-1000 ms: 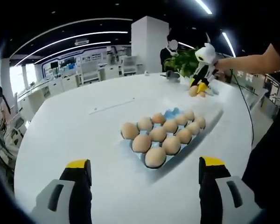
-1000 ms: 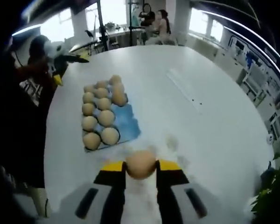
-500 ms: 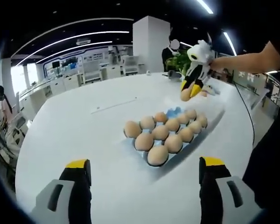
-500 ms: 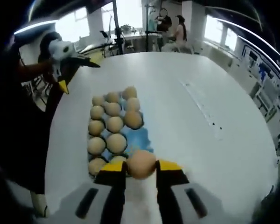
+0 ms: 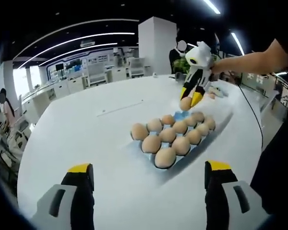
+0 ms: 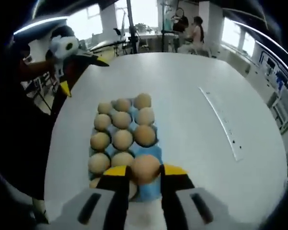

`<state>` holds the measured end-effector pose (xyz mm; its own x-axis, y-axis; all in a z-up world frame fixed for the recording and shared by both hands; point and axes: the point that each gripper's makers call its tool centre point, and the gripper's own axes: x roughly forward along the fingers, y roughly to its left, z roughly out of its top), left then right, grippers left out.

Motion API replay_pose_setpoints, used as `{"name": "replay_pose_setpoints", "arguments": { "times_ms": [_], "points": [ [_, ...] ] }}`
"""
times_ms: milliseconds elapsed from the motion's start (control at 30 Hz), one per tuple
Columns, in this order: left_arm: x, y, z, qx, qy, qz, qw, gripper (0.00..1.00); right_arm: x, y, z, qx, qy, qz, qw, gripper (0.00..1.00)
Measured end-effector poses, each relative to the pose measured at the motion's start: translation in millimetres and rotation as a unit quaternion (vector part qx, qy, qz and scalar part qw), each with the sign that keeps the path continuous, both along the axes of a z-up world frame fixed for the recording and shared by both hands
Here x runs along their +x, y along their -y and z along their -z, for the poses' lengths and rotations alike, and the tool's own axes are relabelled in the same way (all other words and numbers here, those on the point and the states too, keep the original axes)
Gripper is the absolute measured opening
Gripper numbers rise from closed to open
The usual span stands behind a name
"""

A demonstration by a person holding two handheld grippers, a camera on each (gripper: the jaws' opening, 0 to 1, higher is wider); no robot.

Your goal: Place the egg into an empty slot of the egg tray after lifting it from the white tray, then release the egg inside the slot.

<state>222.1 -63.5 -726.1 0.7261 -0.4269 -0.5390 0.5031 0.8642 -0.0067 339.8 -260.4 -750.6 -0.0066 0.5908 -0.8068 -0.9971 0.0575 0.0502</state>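
In the right gripper view, the right tongs (image 6: 145,171) pinch a brown egg (image 6: 145,168) between their 2 yellow-tipped jaws, holding it above the near end of the blue egg tray (image 6: 152,154), over a bare blue slot beside the filled ones. The tray sits on the white round tabletop (image 6: 192,120) and carries rows of brown eggs; a bare blue patch shows just under and to the right of the held egg. Beyond the tray, at the upper left of this view, the left tongs (image 6: 81,60) appear with a white body and yellow tips, held by a person's hand.

In the left gripper view, the left tongs (image 5: 149,172) are spread wide, both jaws apart and nothing between them, hanging above bare tabletop (image 5: 86,134) short of the tray. The egg tray (image 5: 178,114) lies ahead with its eggs in rows and a small blue gap at its far end. The right tongs (image 5: 187,99) come in from the upper right on a person's outstretched arm (image 5: 249,62), gripping the egg (image 5: 185,103) just above that far end of the tray. Green plant leaves (image 5: 182,62) stand behind them.
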Motion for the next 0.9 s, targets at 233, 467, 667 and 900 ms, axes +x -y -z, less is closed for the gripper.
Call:
{"name": "replay_pose_setpoints", "arguments": {
  "times_ms": [233,467,667,900],
  "points": [
    [-0.5,-2,-1.5,0.000,0.001,-0.004,1.0000,0.95,4,-8,8.8,-0.006,-0.009,-0.009,0.9999,0.25],
    [-0.1,-2,-1.9,-0.005,0.002,-0.008,1.0000,0.97,8,-11,15.4,-0.009,-0.013,-0.007,0.9999,0.25],
    [0.8,-1,-2.0,-0.007,0.002,-0.009,0.9999,0.96,8,-13,22.7,-0.015,-0.024,-0.009,0.9996,0.25],
    [1.4,-1,-0.8,-0.007,-0.001,-0.008,0.9999,0.94,8,-17,28.7,-0.020,-0.029,-0.016,0.9993,0.25]
  ]
}}
